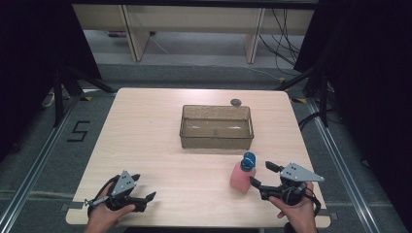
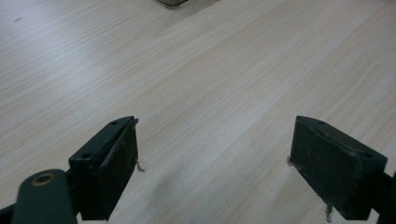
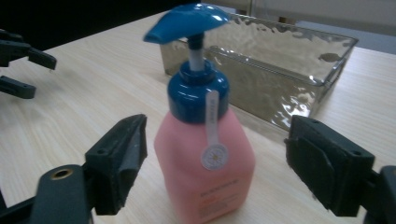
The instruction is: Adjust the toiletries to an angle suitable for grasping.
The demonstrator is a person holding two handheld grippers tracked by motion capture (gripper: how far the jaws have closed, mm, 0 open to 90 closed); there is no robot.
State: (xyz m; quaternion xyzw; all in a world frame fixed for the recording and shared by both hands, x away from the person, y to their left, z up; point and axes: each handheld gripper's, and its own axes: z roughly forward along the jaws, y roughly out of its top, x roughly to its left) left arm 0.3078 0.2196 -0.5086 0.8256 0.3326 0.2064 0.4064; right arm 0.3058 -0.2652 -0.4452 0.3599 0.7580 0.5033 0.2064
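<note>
looking down from the high view, a pink pump bottle with a blue pump head is seen standing upright on the counter, near its front right edge and in front of a clear rectangular tray. the right tongs are spread wide, with the bottle just beside them, untouched. the left tongs lie low at the front left, released and grasping nothing. a small dark round object is noted behind the tray.

in the left gripper view, the left tongs are seen parted over bare counter wood, so little risk is judged there.

in the right gripper view, the bottle stands between the open jaws of the right tongs, clear of both pads. a tall, top-heavy shape is suggested; if one jaw were brought in first, the bottle could be pushed over or slid toward the tray. a smooth plastic wall could also slip if it were clamped too high, near the blue collar.
</note>
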